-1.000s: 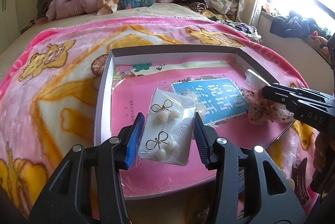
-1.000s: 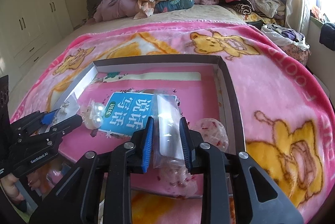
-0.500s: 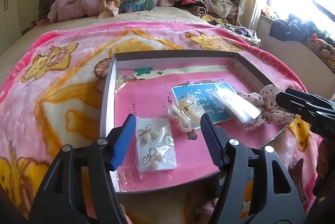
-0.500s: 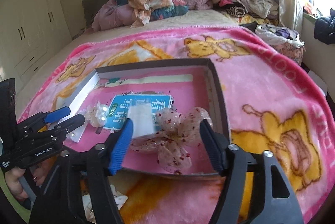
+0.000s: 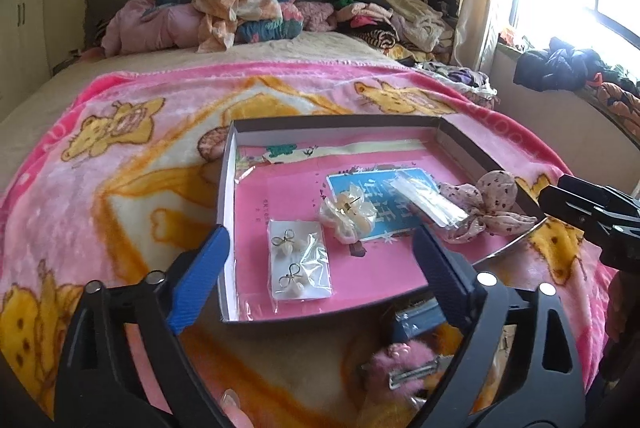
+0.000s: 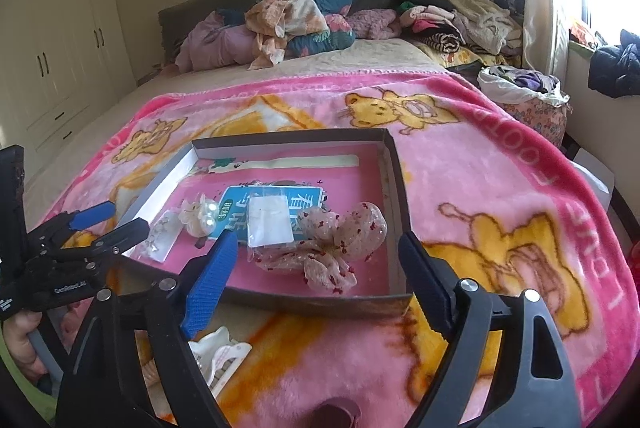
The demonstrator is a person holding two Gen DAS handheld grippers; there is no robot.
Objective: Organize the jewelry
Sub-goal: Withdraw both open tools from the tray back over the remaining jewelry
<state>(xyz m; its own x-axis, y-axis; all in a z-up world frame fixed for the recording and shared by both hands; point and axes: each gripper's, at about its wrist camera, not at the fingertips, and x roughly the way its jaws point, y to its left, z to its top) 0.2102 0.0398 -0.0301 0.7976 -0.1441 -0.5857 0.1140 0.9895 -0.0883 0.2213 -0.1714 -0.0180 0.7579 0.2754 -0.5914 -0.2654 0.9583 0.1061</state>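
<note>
A shallow pink-lined box [image 5: 225,228] lies on the bed blanket. In its near left corner rests a bagged card of bow earrings [image 5: 300,264], with a pearl flower clip [image 5: 348,214] beside it. A clear packet [image 6: 268,220] lies on a blue card [image 6: 236,197], touching a dotted fabric bow [image 6: 340,246]. My left gripper [image 5: 320,238] hovers at the box's near edge; its jaws are opening and nothing is pressed between them. My right gripper [image 6: 318,248] hangs before the bow, jaws also opening and holding nothing. Each shows in the other's view: left gripper [image 6: 124,218], right gripper [image 5: 560,195].
On the blanket in front of the box lie a white claw clip [image 6: 218,352], a pink fuzzy clip [image 5: 404,368] and a small blue item [image 5: 416,316]. Piled clothes [image 5: 248,7] cover the bed's head. Wardrobe doors [image 6: 60,47] stand at the left.
The left gripper let go of the earring card, now lying in the box. The right gripper released the clear packet onto the blue card. Both jaws widened and both grippers drew back.
</note>
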